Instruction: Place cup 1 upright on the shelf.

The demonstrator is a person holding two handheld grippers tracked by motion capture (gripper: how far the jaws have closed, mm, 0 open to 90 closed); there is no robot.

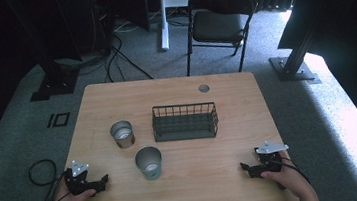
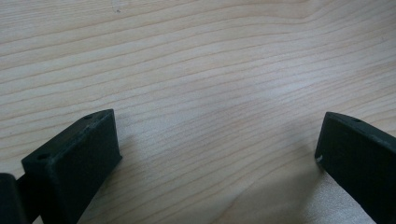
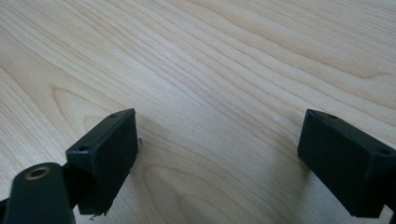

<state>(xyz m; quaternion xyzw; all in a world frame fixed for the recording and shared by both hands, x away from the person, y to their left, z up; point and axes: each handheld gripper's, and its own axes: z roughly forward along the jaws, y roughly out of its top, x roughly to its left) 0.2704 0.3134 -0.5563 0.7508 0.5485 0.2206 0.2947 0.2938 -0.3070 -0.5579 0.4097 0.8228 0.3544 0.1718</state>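
**High view, then each gripper view: both tools at rest, jaws apart**

High view first. I hold my left gripper (image 1: 99, 181) at the near left corner of the wooden table (image 1: 233, 165), my hand wrapped around its body, the grey three-cornered plate on top. Its tips point toward the middle of the table. Nearest to it stands the green metal cup (image 1: 149, 163), upright, mouth up, just to the right of the tips and apart from them. A little farther back and to the left stands the silver cup (image 1: 122, 134), also upright. Behind both, near the table's centre, sits the dark wire rack (image 1: 185, 122), well apart from my hands. My right gripper (image 1: 246, 167) rests at the near right corner, tips pointing left toward the centre, with bare wood between it and the green cup. Beyond the table a black folding chair (image 1: 218, 23) stands on the grey carpet, and cables trail across the floor.

Left gripper view. My two black jaws stand wide apart, one at each lower corner, with nothing but pale wood grain between them. They hang low over the tabletop.

Right gripper view. Same picture on this side: both jaws spread wide, bare wood between them, nothing gripped, the tool low over the table.
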